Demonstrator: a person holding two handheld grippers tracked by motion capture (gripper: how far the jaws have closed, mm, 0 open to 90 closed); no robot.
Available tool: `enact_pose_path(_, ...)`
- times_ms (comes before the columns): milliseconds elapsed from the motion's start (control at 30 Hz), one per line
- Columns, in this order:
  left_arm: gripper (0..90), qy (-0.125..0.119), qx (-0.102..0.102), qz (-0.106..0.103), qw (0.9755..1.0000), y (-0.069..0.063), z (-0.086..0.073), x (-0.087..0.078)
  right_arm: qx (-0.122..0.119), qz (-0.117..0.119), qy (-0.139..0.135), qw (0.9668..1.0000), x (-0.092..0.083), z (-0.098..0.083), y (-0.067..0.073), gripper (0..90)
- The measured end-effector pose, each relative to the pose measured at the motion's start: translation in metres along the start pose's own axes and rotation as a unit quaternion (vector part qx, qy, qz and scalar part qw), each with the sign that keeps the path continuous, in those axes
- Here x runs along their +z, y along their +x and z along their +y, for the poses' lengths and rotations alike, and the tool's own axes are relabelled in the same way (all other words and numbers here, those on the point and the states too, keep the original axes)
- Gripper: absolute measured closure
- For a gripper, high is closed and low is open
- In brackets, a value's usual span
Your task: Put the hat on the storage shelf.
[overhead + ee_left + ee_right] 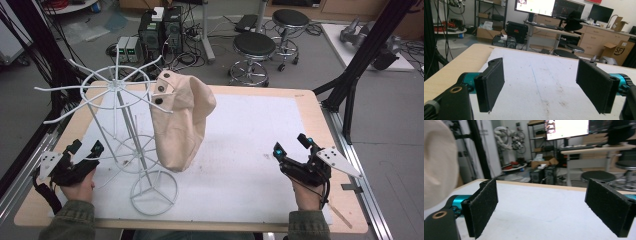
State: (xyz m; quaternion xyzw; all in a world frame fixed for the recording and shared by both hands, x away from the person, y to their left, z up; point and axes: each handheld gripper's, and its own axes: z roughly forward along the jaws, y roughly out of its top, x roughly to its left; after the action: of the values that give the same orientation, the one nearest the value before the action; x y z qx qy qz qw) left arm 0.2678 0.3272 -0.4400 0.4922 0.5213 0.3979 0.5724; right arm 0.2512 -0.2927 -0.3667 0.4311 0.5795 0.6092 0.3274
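From above: left gripper (86, 148) sits at the table's left edge, jaws spread wide, nothing between them, tips just beside the white wire rack (131, 145). Beige cloth hat (181, 120) hangs on a rack arm, centre-left of the white mat (250, 150). Right gripper (291, 144) is at the right side, jaws also wide, holding nothing, well apart from the hat. Bare mat lies between right gripper and hat; the wooden table (312, 112) rim shows around the mat.

Left gripper view: both black pads (491, 83) far apart, nothing touching them, bare mat (541, 82) ahead up to the far table edge (471, 58).

Right gripper view: pads (484, 206) wide apart, empty gap. Hat (437, 165) bulges in at the left of this view, beside the left pad; whether it touches can't be told. Mat (541, 205) ahead is open to the far edge.
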Motion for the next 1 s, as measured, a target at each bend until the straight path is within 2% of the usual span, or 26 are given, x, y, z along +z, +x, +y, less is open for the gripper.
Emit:
enact_pose_path(233, 22.9, 0.001, 0.002, -0.001, 1.0, 0.0, 0.0, 0.001, 0.003, -0.052, 0.004, 0.9986, -0.011, -0.012, -0.014, 10.6)
enact_pose_path(333, 22.9, 0.002, 0.002, -0.002, 1.0, 0.0, 0.0, 0.001, 0.009, -0.062, 0.003, 0.9981, -0.013, -0.018, -0.018, 10.6)
enact_pose_path(567, 22.9, 0.002, 0.002, -0.002, 1.0, 0.0, 0.0, 0.001, 0.002, -0.103, 0.017, 0.9945, -0.013, -0.035, -0.024, 10.6)
enact_pose_path(800, 22.9, 0.002, 0.001, -0.004, 1.0, 0.0, 0.0, 0.001, -0.001, -0.121, 0.038, 0.992, -0.012, -0.048, -0.027, 10.6)
enact_pose_path(1000, 22.9, 0.002, 0.0, -0.005, 1.0, -0.001, 0.0, 0.0, 0.0, -0.127, 0.042, 0.991, -0.011, -0.051, -0.028, 10.6)
